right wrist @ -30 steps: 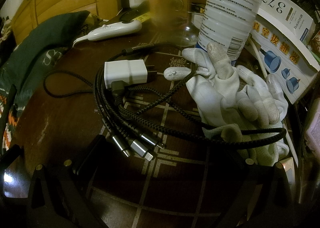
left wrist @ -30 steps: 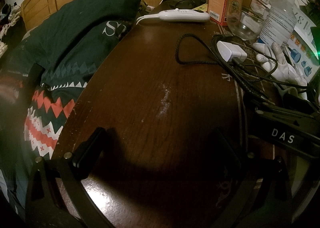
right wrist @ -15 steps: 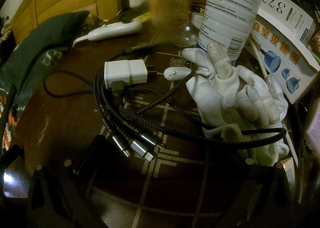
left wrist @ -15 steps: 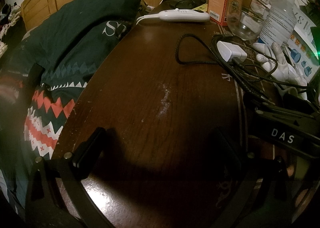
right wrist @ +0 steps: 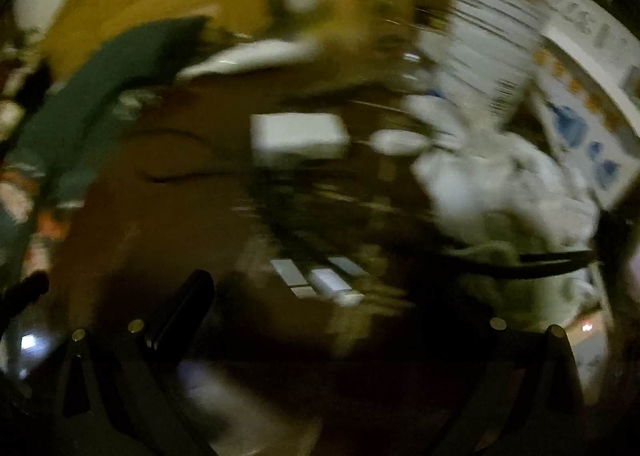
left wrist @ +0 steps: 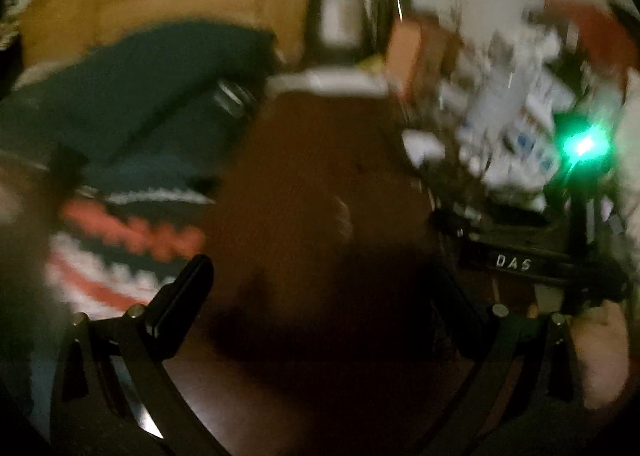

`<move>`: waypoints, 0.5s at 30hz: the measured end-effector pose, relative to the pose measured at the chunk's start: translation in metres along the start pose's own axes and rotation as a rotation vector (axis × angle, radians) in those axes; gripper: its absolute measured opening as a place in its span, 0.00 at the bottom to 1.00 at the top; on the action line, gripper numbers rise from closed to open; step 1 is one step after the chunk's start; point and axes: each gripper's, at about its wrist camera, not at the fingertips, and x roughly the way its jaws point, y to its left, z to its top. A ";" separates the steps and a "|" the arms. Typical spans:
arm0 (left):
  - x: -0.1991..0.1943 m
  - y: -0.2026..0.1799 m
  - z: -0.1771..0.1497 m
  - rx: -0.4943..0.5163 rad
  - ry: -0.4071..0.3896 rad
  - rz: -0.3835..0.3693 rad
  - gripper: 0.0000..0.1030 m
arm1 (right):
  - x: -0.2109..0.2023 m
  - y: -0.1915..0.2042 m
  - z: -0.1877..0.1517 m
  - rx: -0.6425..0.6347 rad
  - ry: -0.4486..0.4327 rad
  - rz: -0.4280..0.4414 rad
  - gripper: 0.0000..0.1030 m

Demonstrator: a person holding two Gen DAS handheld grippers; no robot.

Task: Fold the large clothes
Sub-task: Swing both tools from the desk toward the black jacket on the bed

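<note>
Showing only leftward: green light (left wrist: 586, 144); rightward: white charger (right wrist: 298, 138).

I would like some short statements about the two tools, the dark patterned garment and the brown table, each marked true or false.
1. The left tool is open and holds nothing. True.
2. The dark green garment with red and white zigzag bands lies flat in the middle of the dark brown wooden table. False: it lies at the table's left edge.
3. The right tool grips the white charger block. False: the block lies on the table ahead of it, untouched.
4. Both views are blurred. True.
5. A green light glows at the right of the left wrist view. True.
</note>
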 end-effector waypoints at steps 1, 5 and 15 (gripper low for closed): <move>-0.015 0.007 0.003 0.005 -0.012 0.027 1.00 | -0.007 0.006 0.000 -0.015 -0.008 0.016 1.00; -0.120 0.042 0.010 -0.046 -0.202 0.110 1.00 | -0.074 0.051 0.002 -0.116 -0.212 0.104 1.00; -0.310 0.015 -0.020 -0.148 -0.552 0.130 1.00 | -0.271 0.230 -0.020 -0.340 -0.606 0.620 1.00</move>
